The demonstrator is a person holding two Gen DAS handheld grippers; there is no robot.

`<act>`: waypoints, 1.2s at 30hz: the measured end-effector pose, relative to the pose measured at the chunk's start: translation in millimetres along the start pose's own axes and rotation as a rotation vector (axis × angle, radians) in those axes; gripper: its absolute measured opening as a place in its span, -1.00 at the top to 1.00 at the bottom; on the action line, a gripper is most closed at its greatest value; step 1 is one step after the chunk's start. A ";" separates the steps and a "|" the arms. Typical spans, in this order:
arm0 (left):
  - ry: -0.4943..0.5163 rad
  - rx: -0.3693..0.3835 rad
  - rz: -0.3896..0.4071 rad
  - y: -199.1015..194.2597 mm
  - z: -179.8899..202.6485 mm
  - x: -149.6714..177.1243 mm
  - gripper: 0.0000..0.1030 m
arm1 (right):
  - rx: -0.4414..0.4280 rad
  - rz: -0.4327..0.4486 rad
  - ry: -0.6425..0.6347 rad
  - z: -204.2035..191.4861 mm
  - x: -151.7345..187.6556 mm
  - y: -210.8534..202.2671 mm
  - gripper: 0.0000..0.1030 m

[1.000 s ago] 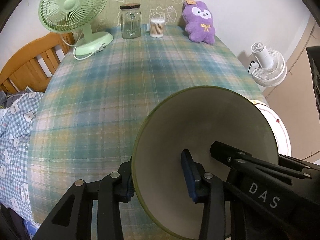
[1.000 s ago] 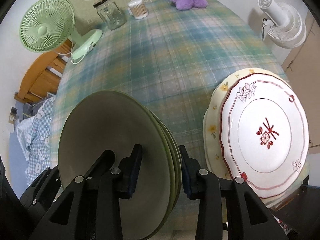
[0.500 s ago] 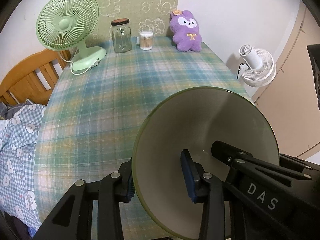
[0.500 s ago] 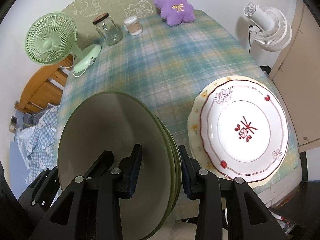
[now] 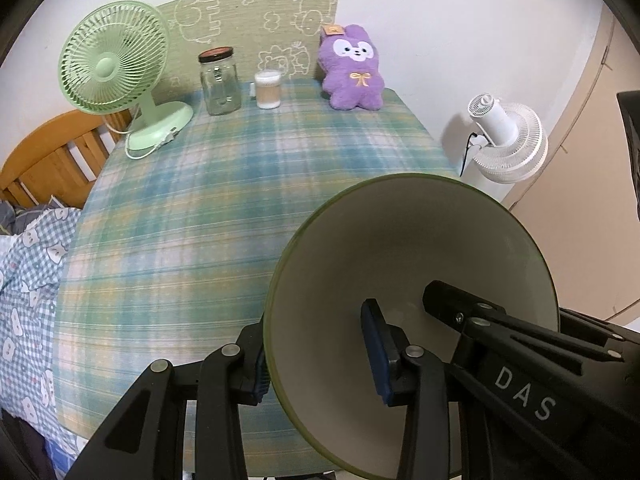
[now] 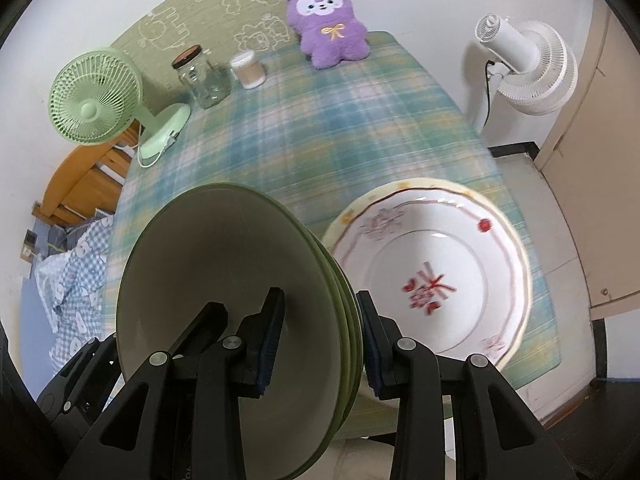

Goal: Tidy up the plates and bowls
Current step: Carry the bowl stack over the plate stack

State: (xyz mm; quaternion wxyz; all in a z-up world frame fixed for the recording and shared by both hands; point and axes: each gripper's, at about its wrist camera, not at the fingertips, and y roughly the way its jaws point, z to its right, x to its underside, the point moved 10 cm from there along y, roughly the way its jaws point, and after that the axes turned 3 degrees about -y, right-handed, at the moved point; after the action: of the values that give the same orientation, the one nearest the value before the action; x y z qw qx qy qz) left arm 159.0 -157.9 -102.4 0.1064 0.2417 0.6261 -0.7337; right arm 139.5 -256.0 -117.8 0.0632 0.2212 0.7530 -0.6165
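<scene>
Both grippers hold one stack of green-rimmed bowls (image 6: 224, 304) in the air above the table's near edge. My right gripper (image 6: 320, 340) is shut on the stack's rim, one pad inside and one outside. My left gripper (image 5: 316, 356) is shut on the rim of the bowls (image 5: 408, 264) from the other side; the right gripper's black body shows inside the bowl. A white plate with red flower marks (image 6: 432, 280) lies on a cream plate (image 6: 348, 216) on the table's near right corner.
The plaid-covered table (image 5: 224, 200) carries a green desk fan (image 5: 116, 68), a glass jar (image 5: 219, 82), a cotton-swab cup (image 5: 268, 89) and a purple plush (image 5: 354, 68) along its far edge. A white floor fan (image 5: 508, 140) stands to the right, a wooden bed frame (image 5: 48, 160) to the left.
Both grippers have lifted and drawn back with the bowl stack. The table and the stacked plates now look farther away and lower in view.
</scene>
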 end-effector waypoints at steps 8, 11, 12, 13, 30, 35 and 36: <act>-0.018 0.001 -0.010 12.5 41.2 -4.9 0.26 | 0.005 -0.011 -0.010 41.3 -11.1 -2.4 0.24; -0.020 -0.001 -0.022 18.8 55.5 -5.3 0.26 | 0.008 -0.024 -0.007 57.1 -13.6 -0.4 0.25; -0.022 -0.002 -0.026 20.9 59.4 -5.4 0.26 | 0.009 -0.029 -0.007 62.5 -14.0 0.3 0.25; -0.025 -0.003 -0.030 23.1 63.7 -5.0 0.26 | 0.010 -0.035 -0.010 67.8 -14.6 1.2 0.25; -0.061 -0.055 -0.116 61.8 101.8 10.3 0.27 | -0.002 -0.143 -0.034 115.7 -11.3 34.4 0.24; -0.057 -0.069 -0.103 63.5 104.8 6.5 0.27 | -0.010 -0.142 -0.048 118.9 -15.5 37.6 0.25; -0.059 -0.070 -0.103 63.7 104.6 6.5 0.27 | -0.011 -0.141 -0.050 118.8 -15.7 37.9 0.24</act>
State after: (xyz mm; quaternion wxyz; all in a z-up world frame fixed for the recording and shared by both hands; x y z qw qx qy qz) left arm 159.5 -270.7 -150.3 0.0951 0.1837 0.6595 -0.7227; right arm 148.0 -368.2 -173.8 0.0398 0.1516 0.7683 -0.6206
